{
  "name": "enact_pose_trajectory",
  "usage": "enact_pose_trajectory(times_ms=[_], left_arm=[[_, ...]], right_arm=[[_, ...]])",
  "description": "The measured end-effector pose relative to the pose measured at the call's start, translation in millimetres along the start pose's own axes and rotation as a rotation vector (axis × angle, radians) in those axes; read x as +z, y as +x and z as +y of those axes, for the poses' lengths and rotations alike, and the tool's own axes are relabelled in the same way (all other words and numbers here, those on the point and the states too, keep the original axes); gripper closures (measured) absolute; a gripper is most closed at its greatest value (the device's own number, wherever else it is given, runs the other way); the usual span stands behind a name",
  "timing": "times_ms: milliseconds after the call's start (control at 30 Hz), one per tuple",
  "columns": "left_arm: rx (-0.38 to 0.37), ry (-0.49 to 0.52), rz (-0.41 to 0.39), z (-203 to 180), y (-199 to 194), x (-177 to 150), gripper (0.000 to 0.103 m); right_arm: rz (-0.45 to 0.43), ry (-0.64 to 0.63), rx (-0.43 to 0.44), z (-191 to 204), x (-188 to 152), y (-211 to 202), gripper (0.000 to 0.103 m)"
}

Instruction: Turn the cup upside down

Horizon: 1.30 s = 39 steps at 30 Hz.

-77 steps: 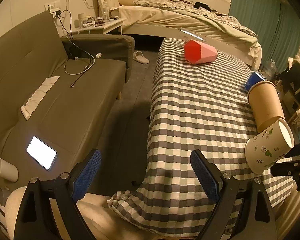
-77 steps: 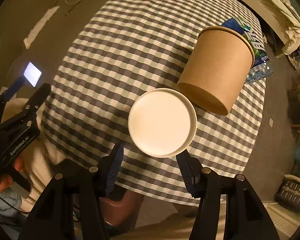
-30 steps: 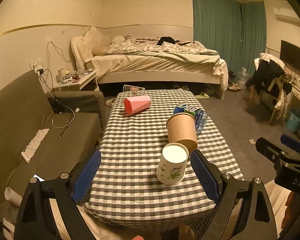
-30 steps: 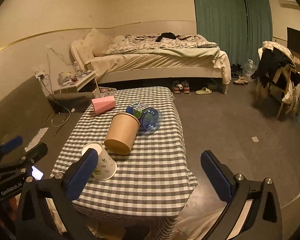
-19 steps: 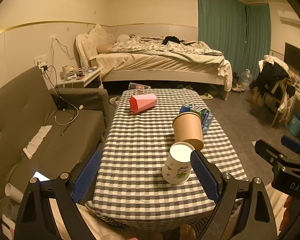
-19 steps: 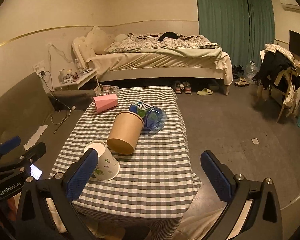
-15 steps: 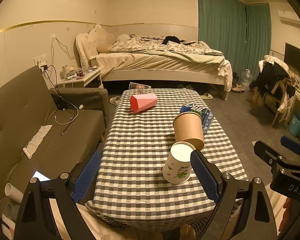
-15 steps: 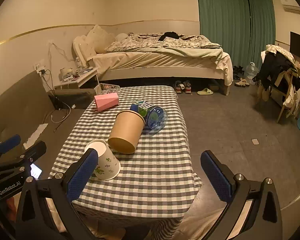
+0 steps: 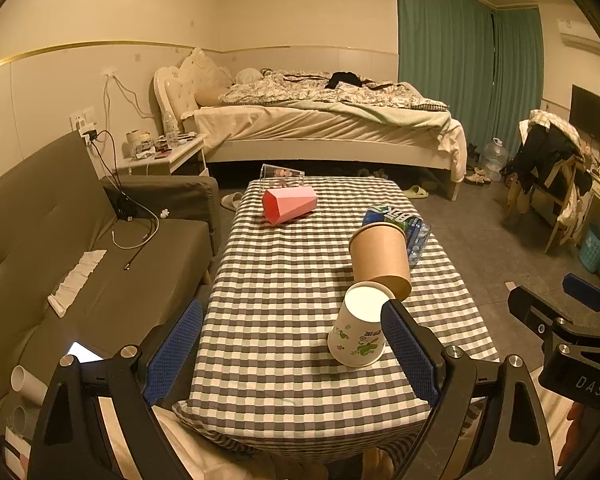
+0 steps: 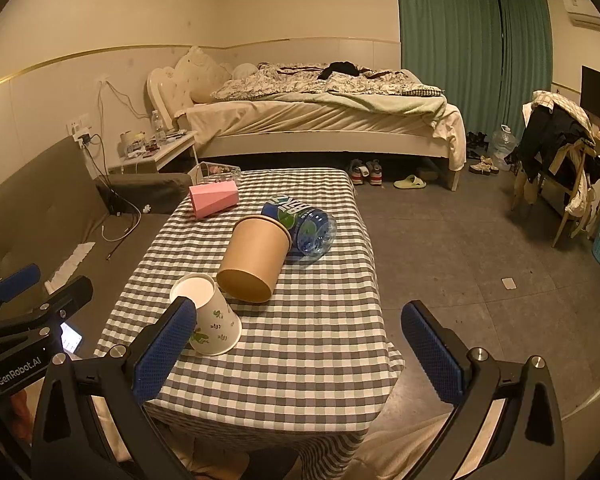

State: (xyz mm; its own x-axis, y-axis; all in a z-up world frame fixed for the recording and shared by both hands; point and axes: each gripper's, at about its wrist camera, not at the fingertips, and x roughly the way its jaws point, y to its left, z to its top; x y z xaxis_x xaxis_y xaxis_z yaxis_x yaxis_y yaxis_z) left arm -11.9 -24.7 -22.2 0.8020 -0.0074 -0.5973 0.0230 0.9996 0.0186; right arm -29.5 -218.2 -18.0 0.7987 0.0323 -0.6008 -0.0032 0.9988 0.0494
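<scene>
A white paper cup with green print [image 9: 359, 327] stands upside down, rim on the checked tablecloth [image 9: 284, 280], near the table's front. It also shows in the right wrist view [image 10: 208, 320]. A brown paper cup [image 9: 380, 260] lies on its side right behind it, and also shows in the right wrist view [image 10: 256, 260]. My left gripper [image 9: 292, 344] is open and empty, held back from the table with the white cup just inside its right finger. My right gripper [image 10: 296, 344] is open and empty, with the white cup behind its left finger.
A pink box [image 9: 290, 204] lies at the table's far end beside a clear case [image 9: 282, 174]. A water bottle [image 10: 300, 224] lies behind the brown cup. A grey sofa [image 9: 80, 248] stands left with a lit phone [image 9: 82, 354]. A bed [image 9: 320, 120] is behind.
2.6 s ago the right gripper held the white cup over the table. Now the cup stands upside down on the cloth and both grippers have pulled back; little has moved in the last half second.
</scene>
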Motion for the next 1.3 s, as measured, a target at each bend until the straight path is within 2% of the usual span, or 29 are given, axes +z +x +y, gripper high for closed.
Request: enact_pose_trajectory(times_ms=[1300], left_arm=[[0.004, 0.003, 0.003, 2.9, -0.3, -0.5, 0.009]], right_arm=[[0.009, 0.000, -0.001, 1.7, -5.0, 1.1, 0.000]])
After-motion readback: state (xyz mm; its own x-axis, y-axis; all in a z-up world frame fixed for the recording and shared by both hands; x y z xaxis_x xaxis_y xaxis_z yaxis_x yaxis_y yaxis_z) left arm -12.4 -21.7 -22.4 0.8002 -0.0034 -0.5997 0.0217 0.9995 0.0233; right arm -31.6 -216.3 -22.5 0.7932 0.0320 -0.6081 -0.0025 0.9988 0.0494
